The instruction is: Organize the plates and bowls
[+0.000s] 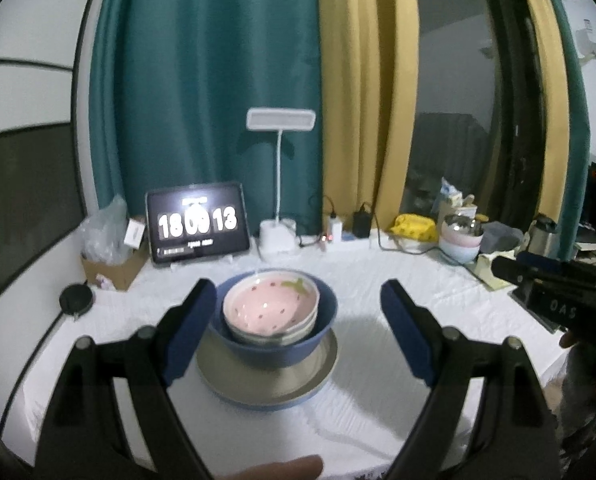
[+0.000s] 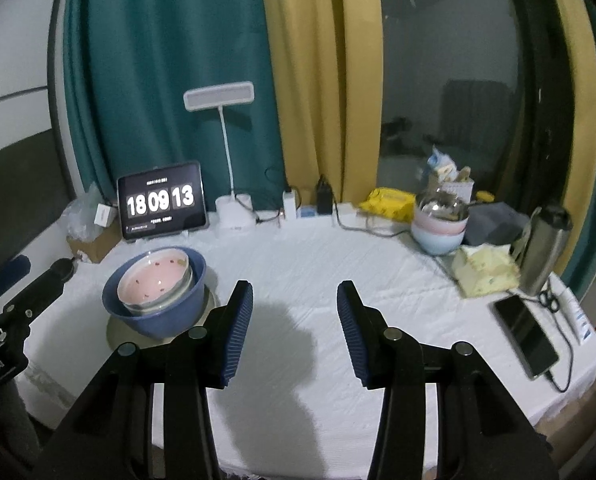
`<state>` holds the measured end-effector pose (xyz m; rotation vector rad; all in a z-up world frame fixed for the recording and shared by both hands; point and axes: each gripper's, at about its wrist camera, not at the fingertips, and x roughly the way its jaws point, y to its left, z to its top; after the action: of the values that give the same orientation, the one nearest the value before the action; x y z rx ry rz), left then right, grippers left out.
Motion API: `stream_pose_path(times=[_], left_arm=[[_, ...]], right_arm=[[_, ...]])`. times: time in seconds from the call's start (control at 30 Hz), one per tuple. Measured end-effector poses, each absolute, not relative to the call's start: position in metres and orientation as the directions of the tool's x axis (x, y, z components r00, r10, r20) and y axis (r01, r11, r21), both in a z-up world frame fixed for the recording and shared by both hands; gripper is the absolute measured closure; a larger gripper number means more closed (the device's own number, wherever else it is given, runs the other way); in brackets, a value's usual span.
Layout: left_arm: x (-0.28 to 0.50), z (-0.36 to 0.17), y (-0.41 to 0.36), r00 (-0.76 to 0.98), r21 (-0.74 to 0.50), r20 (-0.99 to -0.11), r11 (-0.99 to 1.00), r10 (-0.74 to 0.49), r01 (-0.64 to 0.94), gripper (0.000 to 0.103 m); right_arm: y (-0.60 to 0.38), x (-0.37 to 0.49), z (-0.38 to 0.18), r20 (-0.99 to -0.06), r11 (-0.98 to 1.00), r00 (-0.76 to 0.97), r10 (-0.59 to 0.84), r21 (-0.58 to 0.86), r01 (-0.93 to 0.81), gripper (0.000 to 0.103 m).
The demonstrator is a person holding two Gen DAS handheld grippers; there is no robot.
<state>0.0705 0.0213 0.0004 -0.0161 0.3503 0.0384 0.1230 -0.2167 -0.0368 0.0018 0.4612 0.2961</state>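
Observation:
A pink strawberry-pattern bowl point(image 1: 269, 306) lies nested on other pale bowls inside a blue bowl point(image 1: 275, 344), and the whole stack rests on a grey-green plate point(image 1: 265, 380) with a blue rim. My left gripper point(image 1: 298, 308) is open, its blue pads wide apart on either side of the stack and touching nothing. In the right wrist view the same blue bowl point(image 2: 153, 300) and its plate point(image 2: 115, 336) sit at the left. My right gripper point(image 2: 293, 308) is open over bare white cloth, nothing between its pads.
A tablet clock point(image 1: 197, 224) and a white desk lamp point(image 1: 277, 184) stand at the back. Stacked pastel bowls point(image 2: 438, 228), a steel flask point(image 2: 542, 248), a yellow cloth point(image 2: 484, 270) and a phone point(image 2: 524, 336) crowd the right. A cardboard box point(image 1: 113, 268) sits at the left.

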Motion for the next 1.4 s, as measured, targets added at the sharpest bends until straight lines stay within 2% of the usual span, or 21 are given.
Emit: stream_pose_path(times=[0.23, 0.5, 0.8, 1.4], left_arm=[[0.058, 0.016, 0.008, 0.959, 0.033, -0.282, 0.999, 0.039, -0.031, 0.017], [0.045, 0.032, 0.005, 0.973, 0.013, -0.231, 1.0, 0.007, -0.004, 0.017], [0.027, 0.05, 0.004, 0.989, -0.004, -0.145, 1.0, 0.027, -0.028, 0.017], [0.029, 0.046, 0.014, 0.986, -0.036, -0.16, 0.998, 0.049, -0.055, 0.017]], right_arm=[[-0.223, 0.104, -0.019, -0.378, 0.956, 0.881, 0.286, 0.051, -0.288, 0.056], [-0.228, 0.09, -0.006, -0.327, 0.955, 0.899, 0.29, 0.044, -0.292, 0.056], [-0.236, 0.072, 0.009, -0.253, 0.96, 0.926, 0.279, 0.042, -0.278, 0.055], [-0.233, 0.071, 0.011, -0.251, 0.962, 0.928, 0.274, 0.047, -0.271, 0.055]])
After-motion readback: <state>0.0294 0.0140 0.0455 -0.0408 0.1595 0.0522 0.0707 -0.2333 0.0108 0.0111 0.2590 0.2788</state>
